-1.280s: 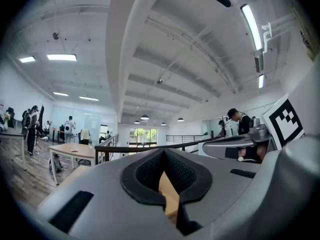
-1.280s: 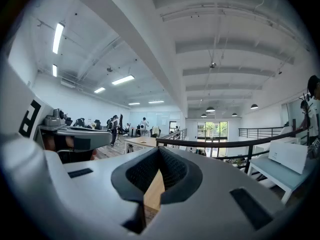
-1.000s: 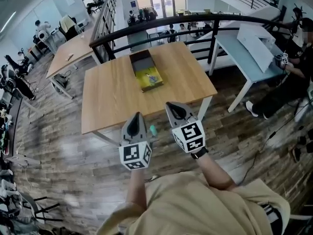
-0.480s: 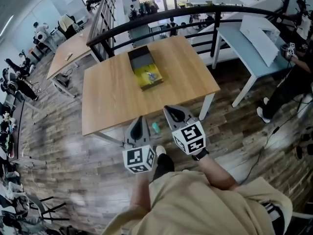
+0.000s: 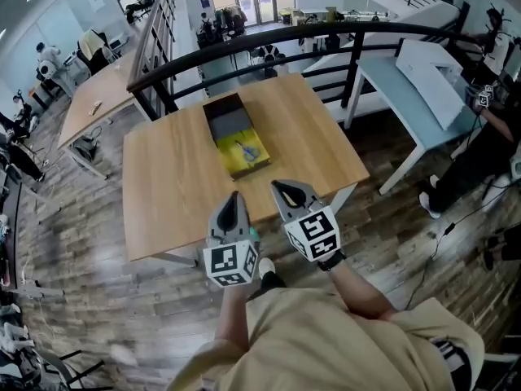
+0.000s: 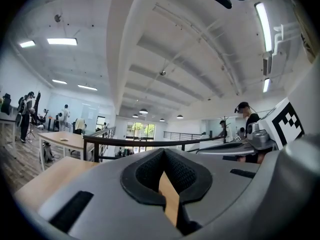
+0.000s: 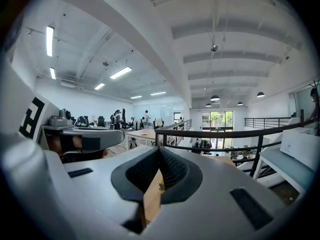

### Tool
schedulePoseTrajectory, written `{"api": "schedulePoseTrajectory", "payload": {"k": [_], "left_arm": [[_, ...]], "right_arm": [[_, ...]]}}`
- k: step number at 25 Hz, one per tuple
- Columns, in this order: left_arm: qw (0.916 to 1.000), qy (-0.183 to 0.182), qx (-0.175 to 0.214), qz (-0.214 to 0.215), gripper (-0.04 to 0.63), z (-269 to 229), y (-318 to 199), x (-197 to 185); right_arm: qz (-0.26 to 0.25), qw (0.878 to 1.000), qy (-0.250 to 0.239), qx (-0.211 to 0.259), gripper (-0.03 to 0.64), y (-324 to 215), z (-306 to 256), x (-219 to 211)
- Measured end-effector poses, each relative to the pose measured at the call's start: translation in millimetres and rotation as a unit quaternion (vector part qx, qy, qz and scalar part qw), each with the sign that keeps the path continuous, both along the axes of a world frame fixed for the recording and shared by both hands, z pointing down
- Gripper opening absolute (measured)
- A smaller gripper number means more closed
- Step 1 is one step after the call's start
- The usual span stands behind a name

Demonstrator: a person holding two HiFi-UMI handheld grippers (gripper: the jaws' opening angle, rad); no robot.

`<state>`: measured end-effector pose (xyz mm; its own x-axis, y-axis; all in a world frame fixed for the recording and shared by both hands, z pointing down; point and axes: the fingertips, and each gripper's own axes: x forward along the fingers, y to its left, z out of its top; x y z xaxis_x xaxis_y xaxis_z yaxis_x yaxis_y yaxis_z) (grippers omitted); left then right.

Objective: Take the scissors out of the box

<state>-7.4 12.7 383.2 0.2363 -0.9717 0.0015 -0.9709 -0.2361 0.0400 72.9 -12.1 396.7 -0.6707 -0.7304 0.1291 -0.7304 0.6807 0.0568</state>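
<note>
An open box [image 5: 230,122] lies on the far middle of the wooden table [image 5: 171,186]; its near half is yellow inside. In that yellow half lie small scissors [image 5: 244,149], with bluish handles as far as I can tell. Side by side over the table's near edge, well short of the box, are my left gripper [image 5: 234,196] and my right gripper [image 5: 284,187], both pointing at it. In the left gripper view the left gripper [image 6: 163,155] is shut and holds nothing. The right gripper [image 7: 160,151] in its own view is likewise shut and holds nothing.
A black railing [image 5: 326,32] runs behind the table. Another wooden table [image 5: 98,96] stands at the back left. At the right a pale blue table [image 5: 399,80] carries a white box [image 5: 435,68], and a person [image 5: 488,137] sits beside it. Wooden floor surrounds the table.
Both grippers have moved forward from over the floor to the table's near edge. The table and box now sit nearer in the head view.
</note>
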Motion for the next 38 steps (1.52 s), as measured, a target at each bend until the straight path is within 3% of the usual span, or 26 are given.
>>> {"api": "schedulePoseTrajectory", "payload": {"k": [11,23,29,38], "left_arm": [[0.9997,0.014,-0.003,0.018,0.002,0.0,-128.5,-77.5],[0.9986,0.031,-0.033,0.026,0.002,32.5,-209.4,-127.7],[0.9972,0.026,-0.064,0.029,0.002,71.7,-251.3,-129.5],[0.9927,0.043,-0.112,0.016,0.002,131.6,-311.9,-133.4]], "right_arm": [[0.017,0.999,0.025,-0.016,0.011,-128.4,9.8,-75.4],[0.029,0.996,0.052,-0.063,0.011,-219.2,51.8,-124.0],[-0.001,0.987,0.101,-0.124,0.012,-254.6,112.4,-131.0],[-0.016,0.964,0.157,-0.215,0.012,-306.7,201.2,-127.6]]}}
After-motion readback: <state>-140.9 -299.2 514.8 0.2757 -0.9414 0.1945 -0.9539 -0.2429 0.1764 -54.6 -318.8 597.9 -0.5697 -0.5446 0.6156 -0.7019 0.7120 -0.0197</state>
